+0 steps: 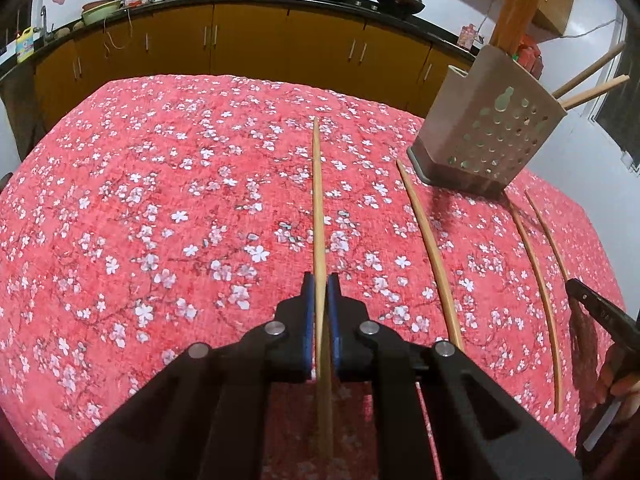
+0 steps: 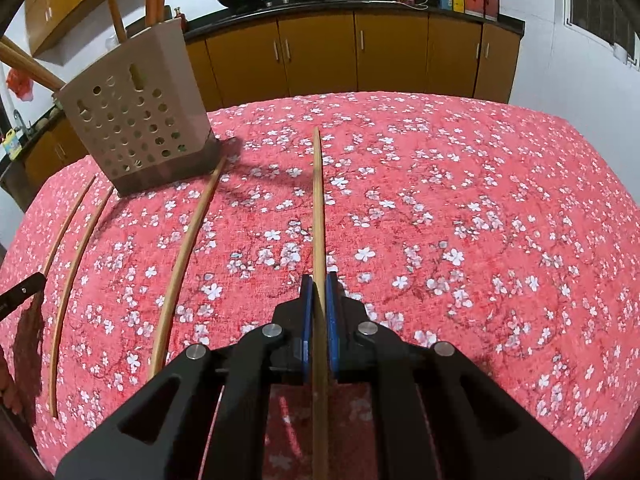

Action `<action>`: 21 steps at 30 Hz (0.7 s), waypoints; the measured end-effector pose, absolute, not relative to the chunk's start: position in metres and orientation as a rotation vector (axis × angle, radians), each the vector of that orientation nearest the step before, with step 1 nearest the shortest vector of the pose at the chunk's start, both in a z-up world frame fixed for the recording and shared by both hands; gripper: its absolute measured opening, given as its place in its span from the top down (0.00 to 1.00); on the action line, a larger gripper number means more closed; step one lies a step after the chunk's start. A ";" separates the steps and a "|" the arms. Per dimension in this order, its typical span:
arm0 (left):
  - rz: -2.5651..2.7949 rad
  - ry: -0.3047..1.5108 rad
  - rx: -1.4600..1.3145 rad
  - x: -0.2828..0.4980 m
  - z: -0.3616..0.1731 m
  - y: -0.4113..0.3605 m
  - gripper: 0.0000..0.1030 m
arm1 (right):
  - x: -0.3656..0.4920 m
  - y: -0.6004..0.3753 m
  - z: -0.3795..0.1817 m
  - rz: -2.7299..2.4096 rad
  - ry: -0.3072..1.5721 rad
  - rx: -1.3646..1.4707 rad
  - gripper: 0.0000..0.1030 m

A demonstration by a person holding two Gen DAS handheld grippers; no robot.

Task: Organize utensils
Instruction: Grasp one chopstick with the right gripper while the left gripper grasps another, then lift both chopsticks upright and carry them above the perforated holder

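My left gripper (image 1: 320, 280) is shut on a wooden chopstick (image 1: 318, 200) that points forward over the red floral tablecloth. My right gripper (image 2: 319, 280) is shut on another chopstick (image 2: 318, 200) the same way. A beige perforated utensil holder (image 1: 488, 128) stands at the far right in the left wrist view and at the far left in the right wrist view (image 2: 136, 120), with wooden utensils standing in it. Three loose chopsticks lie on the cloth: one nearest (image 1: 432, 256), two farther right (image 1: 536, 272) (image 1: 548, 232). They also show in the right wrist view (image 2: 184, 264) (image 2: 74, 264).
The red floral cloth (image 1: 160, 220) covers the whole table. Beyond its far edge run yellow cabinets (image 1: 248, 44) under a dark counter with woks and bottles. The other gripper's tip shows at the right edge of the left wrist view (image 1: 592, 304).
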State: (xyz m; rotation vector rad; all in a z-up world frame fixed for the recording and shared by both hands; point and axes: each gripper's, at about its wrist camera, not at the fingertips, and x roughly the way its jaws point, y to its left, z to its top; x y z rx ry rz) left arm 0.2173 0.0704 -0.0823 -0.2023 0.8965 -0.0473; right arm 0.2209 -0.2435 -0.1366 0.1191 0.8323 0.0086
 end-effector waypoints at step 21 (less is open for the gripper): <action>-0.011 0.906 -0.114 0.213 -0.082 0.060 0.93 | 0.207 -0.243 -0.131 0.018 0.827 0.120 0.93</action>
